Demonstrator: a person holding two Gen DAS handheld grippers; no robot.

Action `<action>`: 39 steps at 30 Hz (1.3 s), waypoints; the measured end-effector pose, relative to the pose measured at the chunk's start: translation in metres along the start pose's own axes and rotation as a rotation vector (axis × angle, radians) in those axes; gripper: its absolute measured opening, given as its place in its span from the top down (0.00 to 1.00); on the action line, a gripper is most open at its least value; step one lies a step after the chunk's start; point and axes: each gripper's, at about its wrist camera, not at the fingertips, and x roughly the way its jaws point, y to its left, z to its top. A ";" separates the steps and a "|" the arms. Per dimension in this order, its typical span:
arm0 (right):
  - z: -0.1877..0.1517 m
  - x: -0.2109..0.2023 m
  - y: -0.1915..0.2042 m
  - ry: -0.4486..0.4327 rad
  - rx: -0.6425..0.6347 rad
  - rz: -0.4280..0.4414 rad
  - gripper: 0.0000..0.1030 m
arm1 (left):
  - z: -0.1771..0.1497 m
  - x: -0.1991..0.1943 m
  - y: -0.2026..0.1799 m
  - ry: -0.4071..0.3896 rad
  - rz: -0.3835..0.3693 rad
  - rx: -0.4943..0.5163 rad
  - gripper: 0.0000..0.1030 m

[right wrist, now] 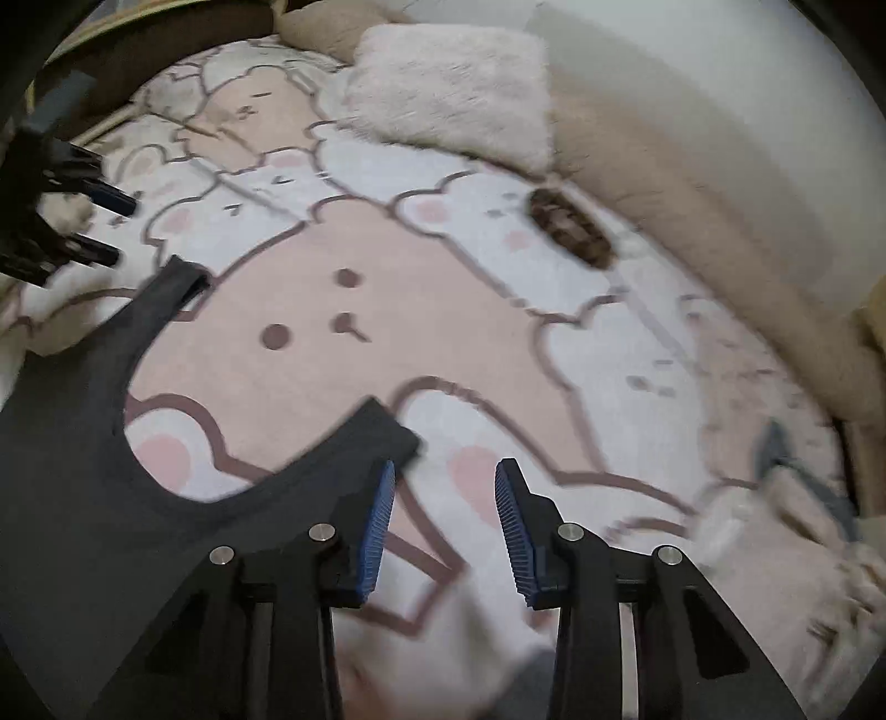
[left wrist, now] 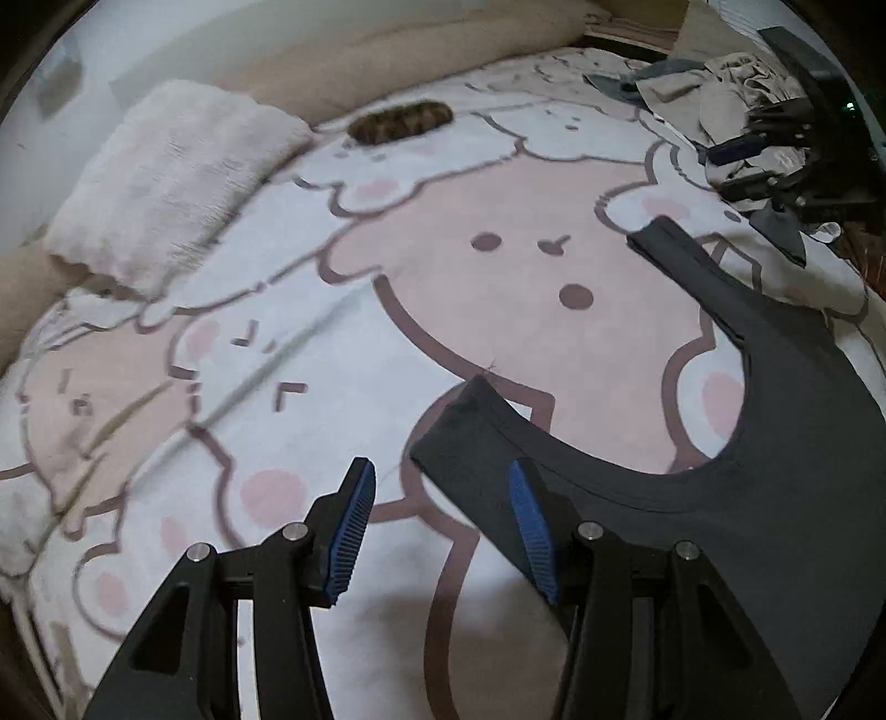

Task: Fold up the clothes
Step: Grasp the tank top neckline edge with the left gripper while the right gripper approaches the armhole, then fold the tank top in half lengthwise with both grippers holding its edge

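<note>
A dark grey tank top (left wrist: pixel 786 443) lies flat on a bed with a pink and white cartoon sheet (left wrist: pixel 387 310), its two shoulder straps pointing away from me. My left gripper (left wrist: pixel 440 482) is open and empty, its right finger over the near strap (left wrist: pixel 470 432). In the right wrist view the tank top (right wrist: pixel 61 443) fills the lower left. My right gripper (right wrist: pixel 446 482) is open and empty, its left finger beside the near strap (right wrist: pixel 371 437). The right gripper also shows in the left wrist view (left wrist: pixel 775 149), and the left gripper in the right wrist view (right wrist: pixel 94 227).
A fluffy white pillow (left wrist: pixel 166 177) and a beige bolster (left wrist: pixel 387 50) lie at the head of the bed. A small brown patterned item (left wrist: pixel 401 119) lies on the sheet. A pile of crumpled clothes (left wrist: pixel 714 88) lies at the far right. More pale clothes (right wrist: pixel 775 543) lie by the bed's right edge.
</note>
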 end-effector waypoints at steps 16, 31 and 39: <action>-0.002 0.091 -0.009 0.106 0.014 0.180 0.63 | 0.011 0.061 0.010 0.045 -0.096 0.037 0.47; 0.006 -0.008 0.044 -0.059 -0.143 -0.011 0.93 | 0.011 -0.050 -0.038 -0.175 0.027 0.033 0.89; -0.045 -0.144 0.084 -0.232 -0.188 0.039 0.93 | -0.039 -0.171 -0.125 -0.313 -0.029 0.179 0.89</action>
